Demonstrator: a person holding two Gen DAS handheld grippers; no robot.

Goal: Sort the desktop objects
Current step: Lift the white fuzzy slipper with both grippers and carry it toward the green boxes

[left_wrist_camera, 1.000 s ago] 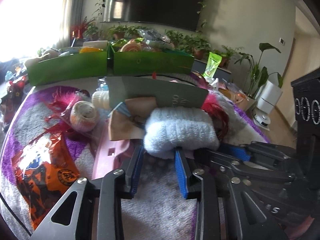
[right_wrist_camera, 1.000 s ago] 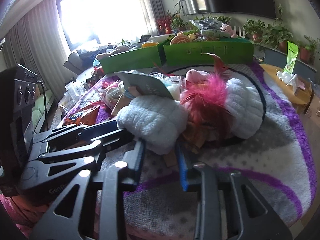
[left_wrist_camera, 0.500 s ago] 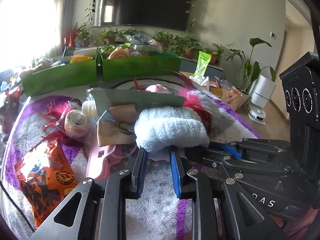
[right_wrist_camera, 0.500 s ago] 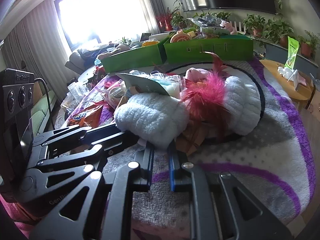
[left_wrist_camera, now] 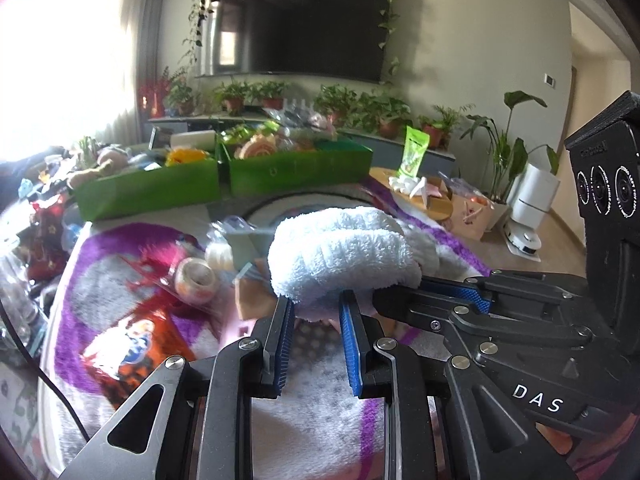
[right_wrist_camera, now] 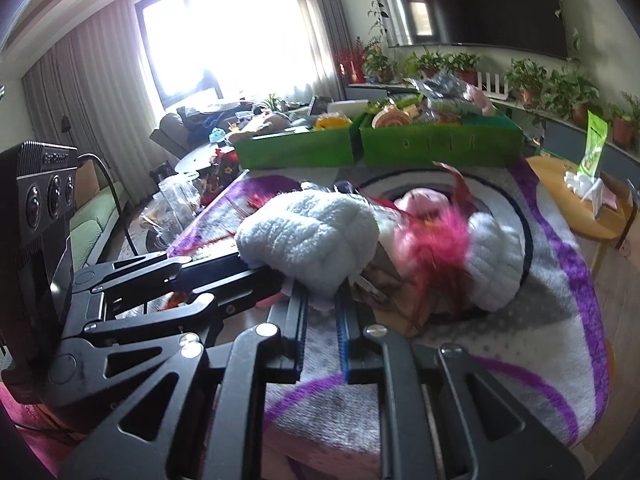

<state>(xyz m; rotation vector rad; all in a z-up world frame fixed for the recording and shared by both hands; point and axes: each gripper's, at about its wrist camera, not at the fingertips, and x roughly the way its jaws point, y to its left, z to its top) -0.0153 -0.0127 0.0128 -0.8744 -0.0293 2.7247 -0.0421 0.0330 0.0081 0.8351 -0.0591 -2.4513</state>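
Fluffy white towel [left_wrist_camera: 344, 256] edge pinched by left gripper [left_wrist_camera: 318, 308] and right gripper [right_wrist_camera: 322, 300], rug [right_wrist_camera: 540, 360]

Both tools [right_wrist_camera: 322, 302] on towel [right_wrist_camera: 312, 236]

A tabletop covered by a fluffy purple, grey and white rug [left_wrist_camera: 132, 248]. Two green boxes [left_wrist_camera: 300, 168] are set side by side along its far edge. Nearer than the boxes, an orange snack packet [left_wrist_camera: 120, 348], a tape roll [left_wrist_camera: 196, 280] and a white fluffy bundle [right_wrist_camera: 496, 264] are seen lying on the rug.
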